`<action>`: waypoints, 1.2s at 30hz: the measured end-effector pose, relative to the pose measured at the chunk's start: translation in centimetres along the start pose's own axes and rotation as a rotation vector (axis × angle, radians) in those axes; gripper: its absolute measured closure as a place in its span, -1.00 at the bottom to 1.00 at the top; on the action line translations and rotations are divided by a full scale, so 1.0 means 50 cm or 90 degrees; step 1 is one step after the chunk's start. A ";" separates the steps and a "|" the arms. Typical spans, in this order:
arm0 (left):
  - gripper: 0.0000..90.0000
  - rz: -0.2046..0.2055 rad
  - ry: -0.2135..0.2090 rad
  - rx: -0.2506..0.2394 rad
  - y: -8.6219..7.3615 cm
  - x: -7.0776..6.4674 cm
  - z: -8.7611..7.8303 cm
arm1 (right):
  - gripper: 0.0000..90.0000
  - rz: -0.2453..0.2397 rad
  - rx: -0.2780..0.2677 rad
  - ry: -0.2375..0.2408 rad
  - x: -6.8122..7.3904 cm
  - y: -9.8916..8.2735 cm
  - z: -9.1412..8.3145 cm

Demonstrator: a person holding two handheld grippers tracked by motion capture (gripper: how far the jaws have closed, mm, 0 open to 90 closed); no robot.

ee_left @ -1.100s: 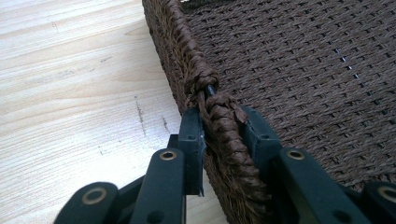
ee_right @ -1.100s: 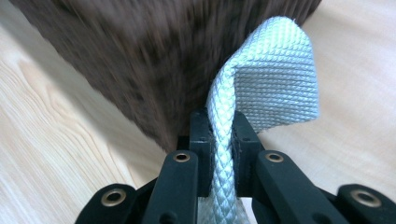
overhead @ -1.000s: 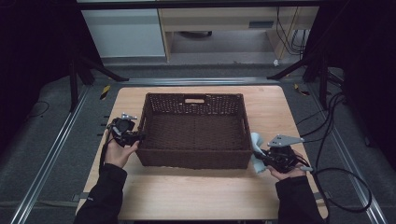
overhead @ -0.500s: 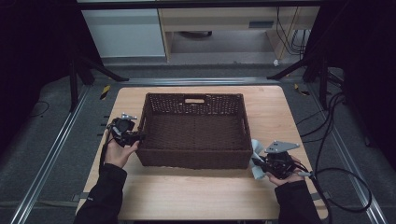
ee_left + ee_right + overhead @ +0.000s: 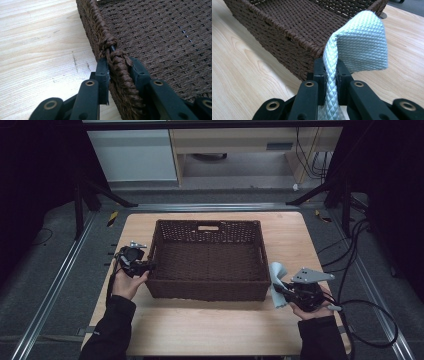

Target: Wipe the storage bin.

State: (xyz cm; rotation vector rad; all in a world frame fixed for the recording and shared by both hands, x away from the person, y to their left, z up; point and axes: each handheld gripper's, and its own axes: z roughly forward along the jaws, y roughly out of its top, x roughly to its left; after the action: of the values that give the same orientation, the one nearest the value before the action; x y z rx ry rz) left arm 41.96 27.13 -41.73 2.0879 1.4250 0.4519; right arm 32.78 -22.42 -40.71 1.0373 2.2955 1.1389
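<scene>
While clamped on the basket (image 5: 210, 260) rim, left tool (image 5: 117, 72) level; right tool (image 5: 329, 67) gripping cloth (image 5: 362, 42).

no readable text, label, brand, number or sign appears anywhere around your grippers: nothing legible in the high view or in either gripper view.
</scene>
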 end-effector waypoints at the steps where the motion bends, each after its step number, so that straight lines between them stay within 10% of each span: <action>1: 0.59 0.000 0.000 0.000 0.000 0.000 0.000 | 0.84 0.002 0.002 0.003 0.001 -0.003 0.004; 18: 0.59 -0.002 -0.003 0.000 0.000 0.001 0.000 | 0.84 0.023 0.125 0.013 0.001 -0.074 0.084; 29: 0.58 -0.005 -0.005 0.000 -0.001 0.001 0.000 | 0.83 0.107 0.085 -0.108 -0.092 -0.087 0.027; 36: 0.58 -0.004 -0.005 0.001 0.000 0.001 0.000 | 0.83 0.143 0.101 -0.136 -0.137 -0.115 0.042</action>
State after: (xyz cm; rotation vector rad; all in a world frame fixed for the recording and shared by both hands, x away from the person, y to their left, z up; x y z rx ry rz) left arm 41.98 27.19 -41.74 2.0838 1.4268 0.4408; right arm 35.99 -28.80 -46.51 1.4338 2.1674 0.8858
